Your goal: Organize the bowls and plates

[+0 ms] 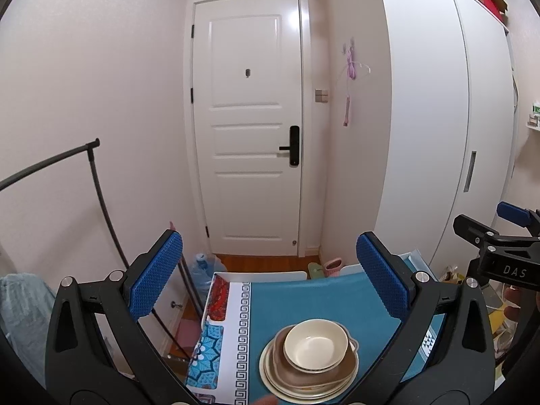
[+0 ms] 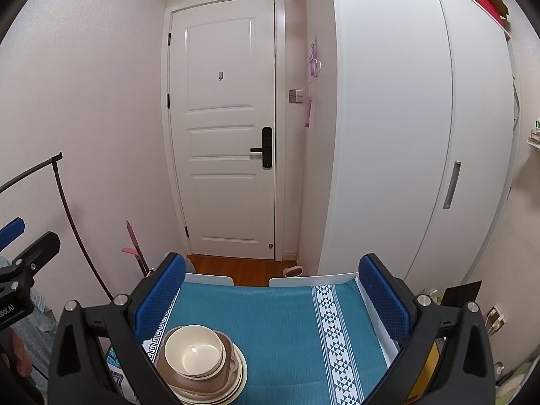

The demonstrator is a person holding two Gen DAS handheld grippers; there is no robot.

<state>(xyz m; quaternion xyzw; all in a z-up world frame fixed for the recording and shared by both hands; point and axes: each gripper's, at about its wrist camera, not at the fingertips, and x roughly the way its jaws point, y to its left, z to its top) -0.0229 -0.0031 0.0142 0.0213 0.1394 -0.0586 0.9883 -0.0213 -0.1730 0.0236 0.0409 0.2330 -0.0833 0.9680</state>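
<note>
Plates and bowls sit nested in one stack [image 1: 308, 361], cream bowl [image 1: 315, 344] on top, at the near side of the teal-clothed bench [image 2: 280, 320], w/ left gripper [image 1: 270, 280] and right gripper [image 2: 273, 300] both wide open, empty, raised above it — sorting looks essentially done, no loose dishes in view.

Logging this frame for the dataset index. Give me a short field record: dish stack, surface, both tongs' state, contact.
stack: cream bowl on top, nested in a brown dish, over cream plates
surface: teal tablecloth with patterned white bands
stack position: near edge of the table, left of centre in the right wrist view
left tongs: open, empty, above the stack
right tongs: open, empty, stack at its lower left
contact: none visible with the dishes
background: white door, white wardrobe
</note>
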